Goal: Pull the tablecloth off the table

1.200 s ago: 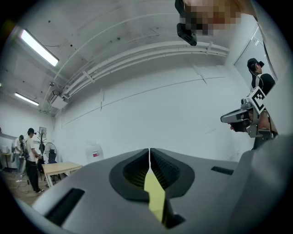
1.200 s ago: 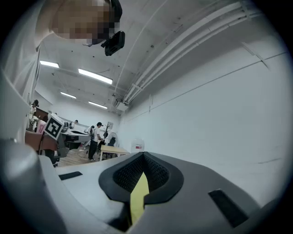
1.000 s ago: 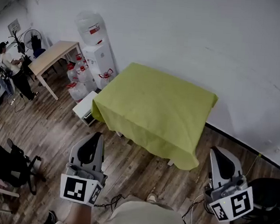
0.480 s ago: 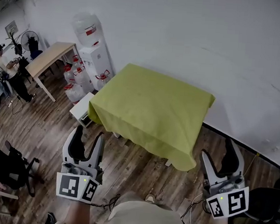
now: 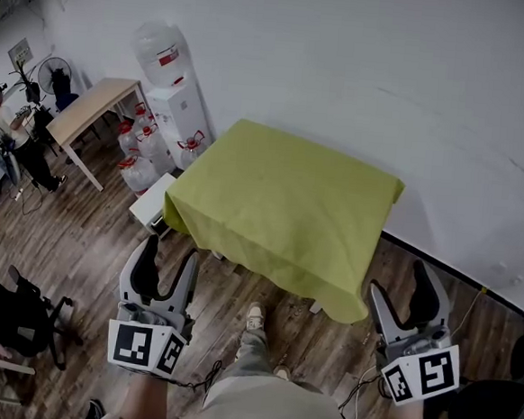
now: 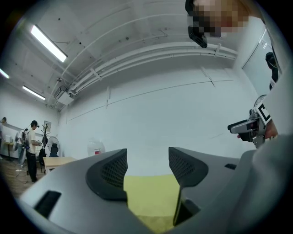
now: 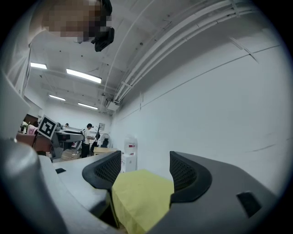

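a room with a dark wood-plank floor and a plain white wall. nearest, on the viewer's side of the table, the wearer's shoe is set forward on the planks. either side of it the two grippers are held up short of the table's near edge, well apart from each other and touching nothing. the left gripper faces the near left corner; its jaws have just been opening and stand wide apart, and its own view shows only the distant cloth in the gap, nothing held. the right gripper faces the near right corner, its jaws likewise just opened and spread, empty.

the yellow-green tablecloth lies spread flat over the whole table top, its edges hanging down all round, so only a pale leg shows below the hem. a black chair stands well to the left of the table, on the near side. a low white box sits just beside the table's left edge. beyond the table's far left corner, against the wall, stand a white water dispenser and a cluster of water bottles on the floor. farther left of the table are a wooden desk, a fan and a person.
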{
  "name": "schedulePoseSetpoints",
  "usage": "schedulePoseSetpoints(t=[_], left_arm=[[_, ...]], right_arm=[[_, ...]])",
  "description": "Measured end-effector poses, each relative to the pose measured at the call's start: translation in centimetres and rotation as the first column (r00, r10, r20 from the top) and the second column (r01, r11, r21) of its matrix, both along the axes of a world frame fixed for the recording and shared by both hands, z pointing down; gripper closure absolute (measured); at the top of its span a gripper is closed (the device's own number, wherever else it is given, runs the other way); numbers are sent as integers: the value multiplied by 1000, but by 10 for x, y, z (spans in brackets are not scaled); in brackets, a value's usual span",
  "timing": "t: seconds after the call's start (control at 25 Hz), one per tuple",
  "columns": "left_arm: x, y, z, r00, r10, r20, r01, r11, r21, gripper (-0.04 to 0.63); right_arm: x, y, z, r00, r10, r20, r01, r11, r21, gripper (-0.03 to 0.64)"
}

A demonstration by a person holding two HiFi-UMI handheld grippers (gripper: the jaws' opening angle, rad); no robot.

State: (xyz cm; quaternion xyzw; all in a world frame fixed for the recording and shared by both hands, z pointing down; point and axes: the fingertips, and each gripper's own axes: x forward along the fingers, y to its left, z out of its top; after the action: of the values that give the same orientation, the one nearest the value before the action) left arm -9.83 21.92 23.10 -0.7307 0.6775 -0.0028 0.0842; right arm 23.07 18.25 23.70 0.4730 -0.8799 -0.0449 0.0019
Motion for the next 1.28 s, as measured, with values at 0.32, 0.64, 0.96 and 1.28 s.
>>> schedulePoseSetpoints(t=[0.32,0.64,0.96,1.28], left_arm=[[-11,-70,23,999,37,39,-35,999,-32,313],[-38,-165,50,996,84,30,-81,991,-104,313],[-66,-274,86,988,152,39,-140,965,-221,313],[-94,-384,139,973,217,82,-173,915,-365,311]], right_arm=[[-15,-61,13,1000,21,-2,-21,999,-41,278],[-38,-153,47,997,74,-32,-77,989,-127,278],[-72,-251,81,992,113,-56,-122,967,-224,276],[-89,-345,132,980,175,-92,-196,920,-339,265]])
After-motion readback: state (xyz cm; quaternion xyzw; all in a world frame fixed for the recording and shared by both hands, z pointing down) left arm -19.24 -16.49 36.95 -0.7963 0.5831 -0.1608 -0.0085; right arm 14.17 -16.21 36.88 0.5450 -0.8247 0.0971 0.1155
